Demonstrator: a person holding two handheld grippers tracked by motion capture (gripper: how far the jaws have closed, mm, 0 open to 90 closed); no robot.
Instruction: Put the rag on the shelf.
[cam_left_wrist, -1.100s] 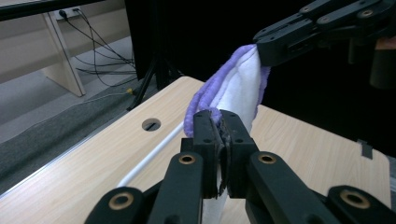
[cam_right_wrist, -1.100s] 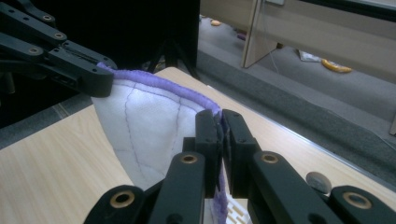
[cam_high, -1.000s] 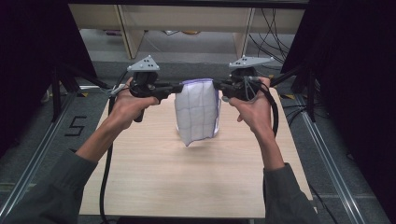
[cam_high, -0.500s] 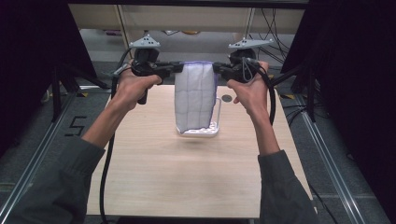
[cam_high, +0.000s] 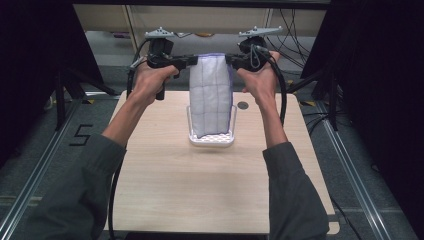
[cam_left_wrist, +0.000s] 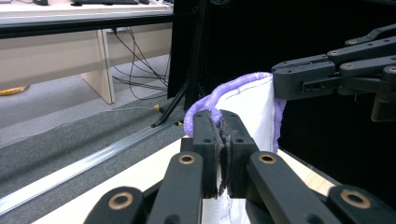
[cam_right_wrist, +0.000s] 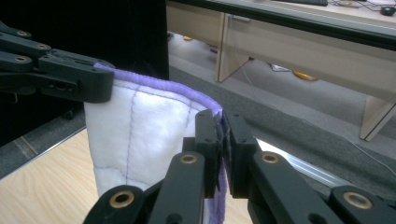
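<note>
Left tongs (cam_high: 192, 61): clamping shut on the quilted cloth's (cam_high: 212, 97) top left corner.
Right tongs (cam_high: 231, 58): pinching the other top corner.
Cloth: hanging upright, its lower edge dipping into the white basket (cam_high: 210, 138) on the table (cam_high: 165, 175).
Advice: keeping both corners level and taut while lowering.
</note>
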